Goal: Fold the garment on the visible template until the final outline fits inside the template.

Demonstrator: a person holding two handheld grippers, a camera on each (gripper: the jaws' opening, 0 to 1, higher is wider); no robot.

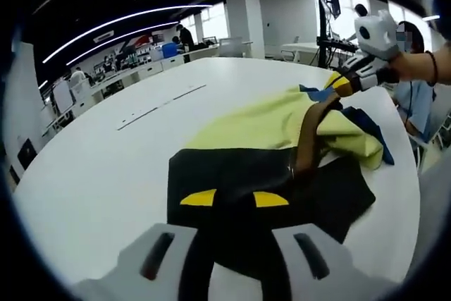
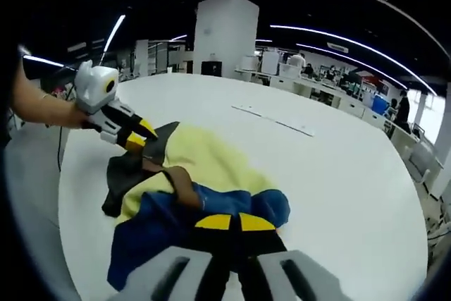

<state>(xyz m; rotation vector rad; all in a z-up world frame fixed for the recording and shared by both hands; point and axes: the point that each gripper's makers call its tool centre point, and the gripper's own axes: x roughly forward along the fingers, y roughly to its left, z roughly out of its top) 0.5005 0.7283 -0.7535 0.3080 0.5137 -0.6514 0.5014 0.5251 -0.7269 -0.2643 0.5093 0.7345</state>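
Gripping cloth at both ends, I judge I am mid-fold: in the left gripper view my left gripper (image 1: 235, 199) has its yellow-tipped jaws closed on the black edge of the garment (image 1: 282, 128), and in the right gripper view my right gripper (image 2: 230, 222) is pinched shut on the blue edge of the same garment (image 2: 204, 163). The garment lies bunched near the edge of the white table (image 1: 106, 167), a heap of black, yellow and blue panels with a brown strip running through it. From the right gripper view the left gripper sits at the far corner with a hand (image 2: 39, 107) behind it; from the left gripper view the right one sits at the opposite end. The next move, as I read it, calls for lifting both held edges together, carrying them over the body of the cloth and laying them flat without dragging the heap toward the table edge. I cannot make out any template outline on the table; the cloth may be covering it. Which part of the garment each panel is, I cannot tell from this crumple. Farther off on the table lie thin dark marks (image 1: 162, 106), and beyond them an office with desks (image 1: 141, 68) and people.
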